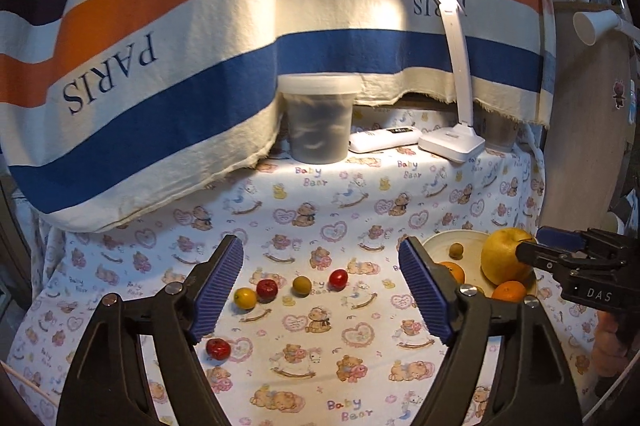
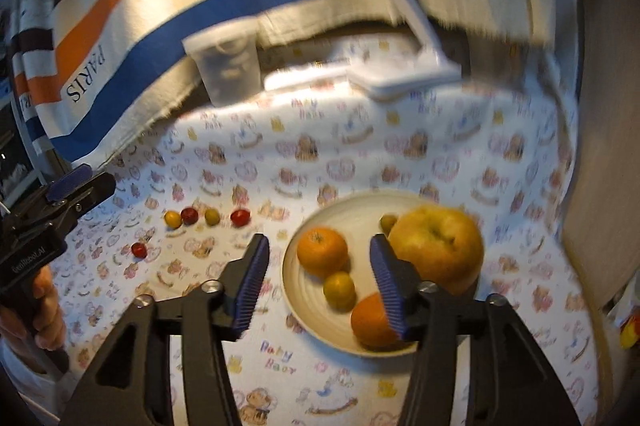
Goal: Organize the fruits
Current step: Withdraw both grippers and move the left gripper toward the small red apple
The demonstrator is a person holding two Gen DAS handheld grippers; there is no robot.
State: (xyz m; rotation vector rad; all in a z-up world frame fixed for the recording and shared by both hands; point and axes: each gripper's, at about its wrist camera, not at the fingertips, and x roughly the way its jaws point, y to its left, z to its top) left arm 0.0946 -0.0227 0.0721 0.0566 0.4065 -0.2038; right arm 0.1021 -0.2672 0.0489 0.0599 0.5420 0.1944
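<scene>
A striped "PARIS" cloth [image 1: 168, 38] is hanging behind a table draped w/ a baby-bear print sheet [image 1: 320, 226], its lower edge sagging over the back-left corner. Along the back edge a lidded translucent tub [image 1: 318, 120] is standing beside a white remote-like device [image 1: 384, 140] and the base of a white desk lamp [image 1: 454, 144], whose lit arm is arching overhead. Near the front-right corner a cream plate [image 2: 308, 290] is carrying a big yellow apple [image 2: 438, 246], two oranges [image 2: 322, 252], a small yellow fruit [image 2: 339, 291] and a small green one [image 2: 387, 223]. Loose fruit is lying on the sheet left of the plate, well apart from it: a row of four — yellow [image 1: 245, 298], red [image 1: 267, 290], green-brown [image 1: 302, 285], red [image 1: 338, 279] — plus a lone red one [image 1: 218, 349] closer to the front edge. The left gripper [image 1: 320, 290] is hovering w/ jaws spread wide, empty, the row showing between its fingers. The right gripper [image 2: 316, 282] is also gaping wide and empty, poised over the plate; its right finger is blocking part of the nearer orange and the apple's edge. Right wrist view is motion-blurred.
</scene>
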